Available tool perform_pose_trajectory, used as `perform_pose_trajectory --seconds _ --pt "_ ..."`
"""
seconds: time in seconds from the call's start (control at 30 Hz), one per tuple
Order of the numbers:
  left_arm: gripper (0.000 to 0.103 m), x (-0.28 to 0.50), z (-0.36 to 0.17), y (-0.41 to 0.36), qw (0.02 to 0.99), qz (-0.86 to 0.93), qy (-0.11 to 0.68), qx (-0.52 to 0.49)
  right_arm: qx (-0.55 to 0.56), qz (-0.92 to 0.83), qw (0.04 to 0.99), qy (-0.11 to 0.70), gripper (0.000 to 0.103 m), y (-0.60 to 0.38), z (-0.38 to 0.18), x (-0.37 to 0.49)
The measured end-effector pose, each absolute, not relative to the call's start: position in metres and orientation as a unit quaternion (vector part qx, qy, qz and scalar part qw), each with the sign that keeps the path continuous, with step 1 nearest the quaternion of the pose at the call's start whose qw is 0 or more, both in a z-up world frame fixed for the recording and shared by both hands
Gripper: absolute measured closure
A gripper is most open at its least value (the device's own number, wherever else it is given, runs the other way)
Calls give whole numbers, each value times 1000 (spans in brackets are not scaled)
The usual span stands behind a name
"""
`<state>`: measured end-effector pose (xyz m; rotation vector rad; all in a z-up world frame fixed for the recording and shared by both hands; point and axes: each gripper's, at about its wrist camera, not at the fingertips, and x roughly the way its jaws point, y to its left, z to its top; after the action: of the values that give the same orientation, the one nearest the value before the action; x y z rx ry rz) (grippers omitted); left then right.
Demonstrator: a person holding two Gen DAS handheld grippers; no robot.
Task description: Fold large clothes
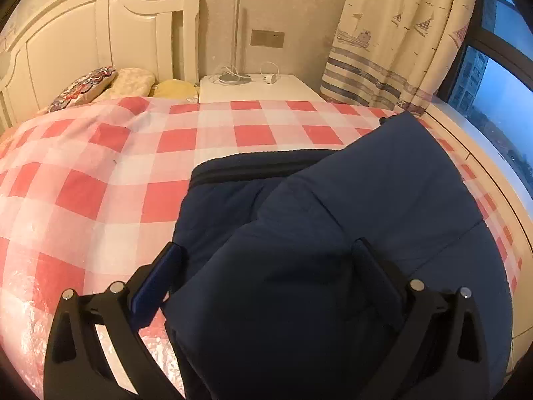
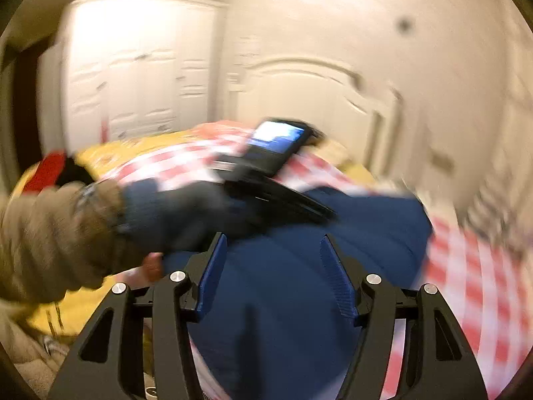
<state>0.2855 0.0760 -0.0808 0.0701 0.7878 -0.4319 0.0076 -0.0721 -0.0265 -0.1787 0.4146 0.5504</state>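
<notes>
The blue coat (image 1: 333, 233) lies right under both grippers, stretching away toward the far side. The left gripper (image 1: 266, 263) spreads wide over it; the right gripper (image 2: 271, 260) is half open, holding nothing.

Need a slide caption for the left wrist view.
Left gripper open over a navy garment lying on the red-checked bedspread.

Black gripper (image 2: 271, 253), blue pads (image 2: 334, 276), tan sleeve (image 2: 50, 233), dark glove (image 2: 186, 213).
</notes>
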Motion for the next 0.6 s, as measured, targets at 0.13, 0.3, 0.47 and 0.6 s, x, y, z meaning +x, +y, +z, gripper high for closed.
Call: perform_pose_trajectory --seconds 0.13,0.3,0.47,0.6 --pt "2 288 -81 78 900 -209 382 30 -66 279 928 238 40 -73 -49 18" --pt "2 287 -79 81 904 -195 380 30 -222 234 919 226 37 -20 -89 22" --pt "2 271 -49 59 923 -98 350 125 -190 251 917 246 37 -32 -85 32" --pt "2 244 -6 40 938 -113 298 135 -187 254 916 248 37 -35 -85 40"
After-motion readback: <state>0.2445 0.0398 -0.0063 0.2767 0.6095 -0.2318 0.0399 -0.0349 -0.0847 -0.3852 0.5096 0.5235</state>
